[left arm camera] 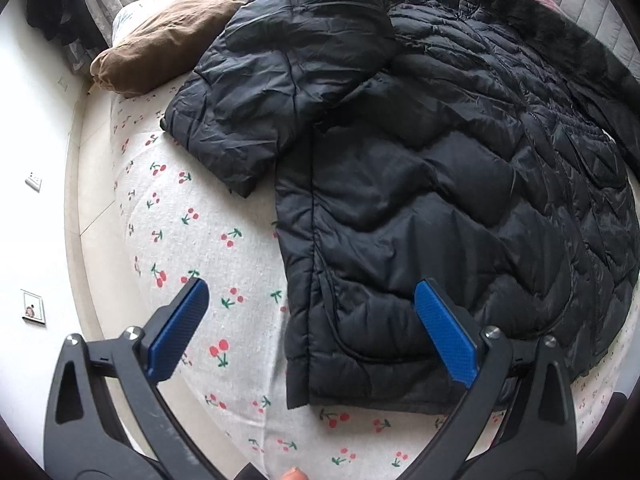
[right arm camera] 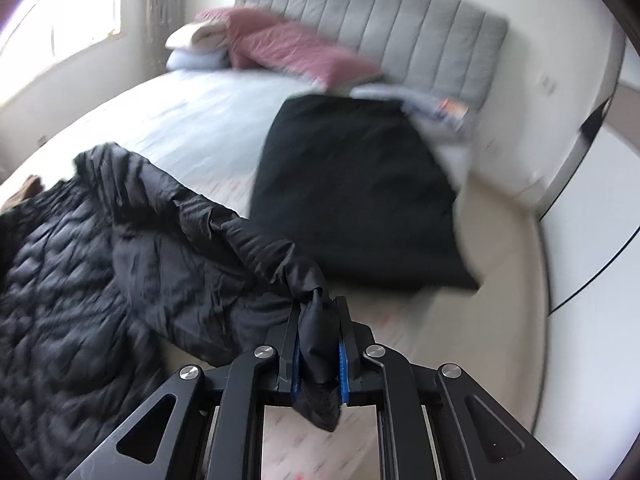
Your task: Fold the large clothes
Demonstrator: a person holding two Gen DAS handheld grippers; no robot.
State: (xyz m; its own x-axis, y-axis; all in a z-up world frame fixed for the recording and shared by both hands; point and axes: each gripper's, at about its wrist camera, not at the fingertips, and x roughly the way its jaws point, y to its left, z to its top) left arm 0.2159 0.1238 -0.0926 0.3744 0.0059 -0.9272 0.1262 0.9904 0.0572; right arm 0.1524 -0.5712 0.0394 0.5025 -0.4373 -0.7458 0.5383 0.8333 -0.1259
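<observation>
A large black quilted puffer jacket lies front-up on the cherry-print bed sheet, one short sleeve spread out to the left. My left gripper hovers open above the jacket's lower hem corner, blue pads wide apart, nothing between them. In the right wrist view the same jacket lies at the left, and its other sleeve is stretched up off the bed. My right gripper is shut on that sleeve's end, black fabric bunched between the blue pads.
A brown pillow lies past the jacket's sleeve. A folded black garment rests further up the bed, with pink and white pillows against the grey padded headboard. Pale floor runs alongside the bed at the right.
</observation>
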